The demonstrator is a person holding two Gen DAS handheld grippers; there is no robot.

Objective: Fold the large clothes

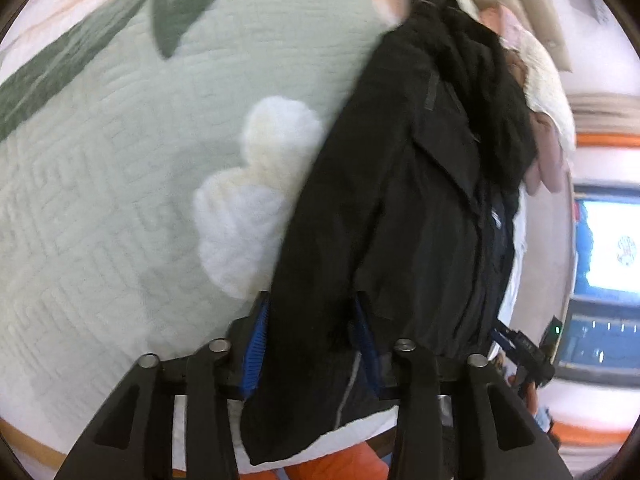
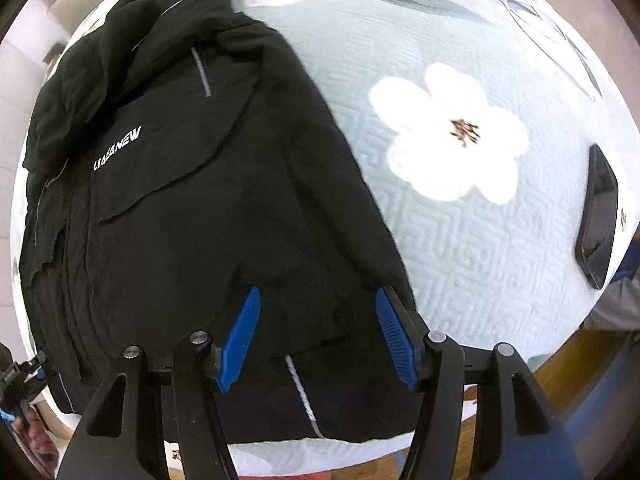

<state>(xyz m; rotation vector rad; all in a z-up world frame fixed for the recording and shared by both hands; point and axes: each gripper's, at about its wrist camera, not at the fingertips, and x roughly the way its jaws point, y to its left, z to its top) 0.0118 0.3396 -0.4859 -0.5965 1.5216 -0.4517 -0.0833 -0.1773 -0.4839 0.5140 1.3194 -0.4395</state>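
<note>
Two grippers hover over a black jacket (image 2: 192, 200) lying lengthwise at the near edge of the bed (image 2: 460, 248): the left gripper (image 1: 310, 344) and right gripper (image 2: 318, 340) both stand wide open, holding nothing. Its sides seem already folded inward into a long strip; the crosswise folds probably remain.

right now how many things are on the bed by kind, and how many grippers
black jacket: 1
dark phone: 1
grippers: 2, the left gripper and the right gripper
total: 4

All of it is on or over the pale green floral quilt. Other fabric at the far edge in the left wrist view is too blurred to count.
</note>
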